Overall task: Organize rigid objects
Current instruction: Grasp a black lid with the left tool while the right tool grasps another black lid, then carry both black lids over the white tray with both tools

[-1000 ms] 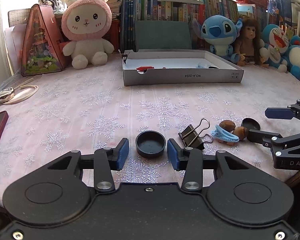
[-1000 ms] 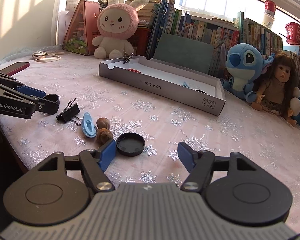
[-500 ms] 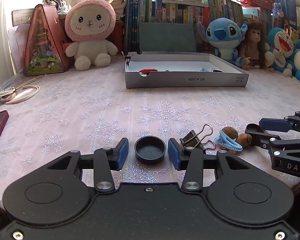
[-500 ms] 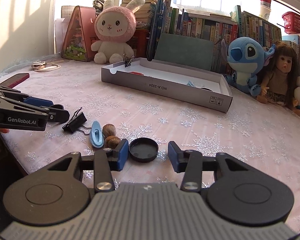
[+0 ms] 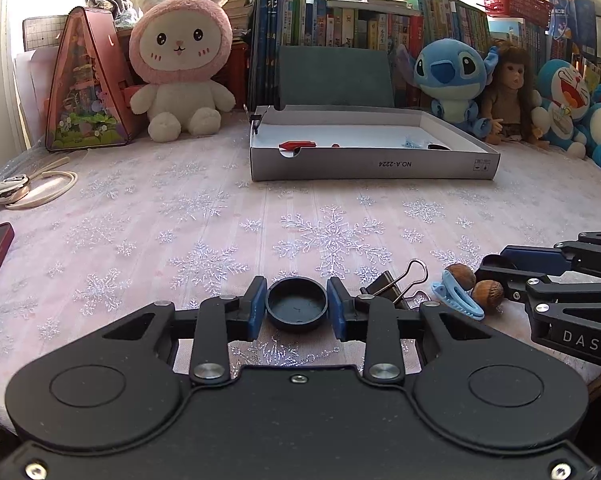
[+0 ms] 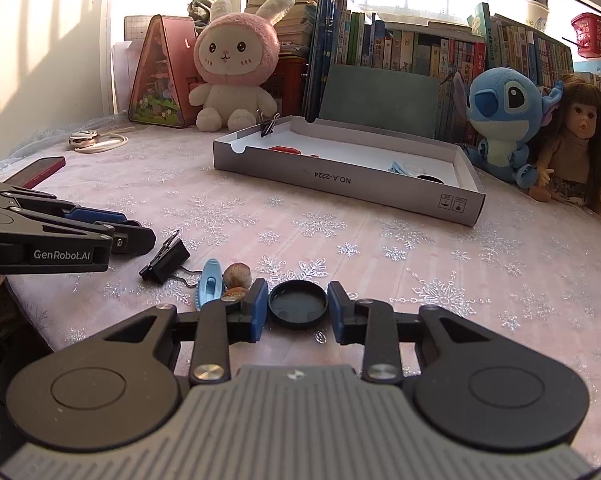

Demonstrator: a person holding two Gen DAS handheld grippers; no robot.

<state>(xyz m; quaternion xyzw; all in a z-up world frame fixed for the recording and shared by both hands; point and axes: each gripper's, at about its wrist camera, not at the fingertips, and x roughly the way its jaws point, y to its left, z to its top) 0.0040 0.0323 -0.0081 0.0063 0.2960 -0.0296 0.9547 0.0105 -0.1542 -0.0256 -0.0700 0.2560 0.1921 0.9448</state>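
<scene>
1. Since a second ago both grippers have narrowed around black caps, so two pickups look imminent.
2. The left gripper [image 5: 297,307] is closing; its cap [image 5: 296,307], low centre, fills the gap, apparently touching both pads.
3. The right gripper [image 6: 297,307] is closing around its flatter cap [image 6: 297,306], slim gaps remaining.
4. The box [image 5: 380,168] waits upper centre on the bench [image 5: 140,220].

The tablecloth [image 5: 140,216] looked like pink woven cloth with glittery snowflakes. The black cap [image 5: 296,305] seemed matt plastic; the box [image 5: 372,166], lower centre background, was smooth grey cardboard; the binder clip [image 5: 396,286] had glossy wire handles.
</scene>
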